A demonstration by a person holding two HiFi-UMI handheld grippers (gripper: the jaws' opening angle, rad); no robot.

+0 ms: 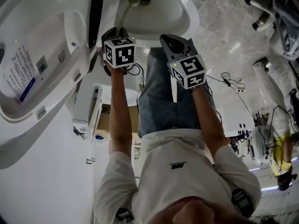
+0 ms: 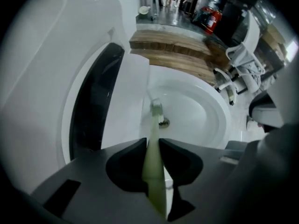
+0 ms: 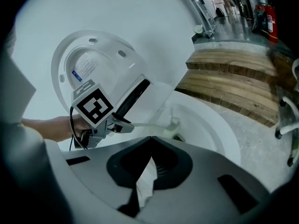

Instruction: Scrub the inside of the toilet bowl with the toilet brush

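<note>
Left gripper pinches the pale-green plastic toilet brush so its bristles reach inside the white ceramic toilet bowl; right gripper, clamping an apparent white paper scrap, stands clear.

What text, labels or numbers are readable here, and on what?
Nothing reads clearly.
Sticker under the raised toilet lid: lines of print and a blue bar, too small to read.
Logo on the person's shirt: small dark mark, unreadable.
Cube on left gripper, cube on right gripper: square marker patterns, no words.
</note>
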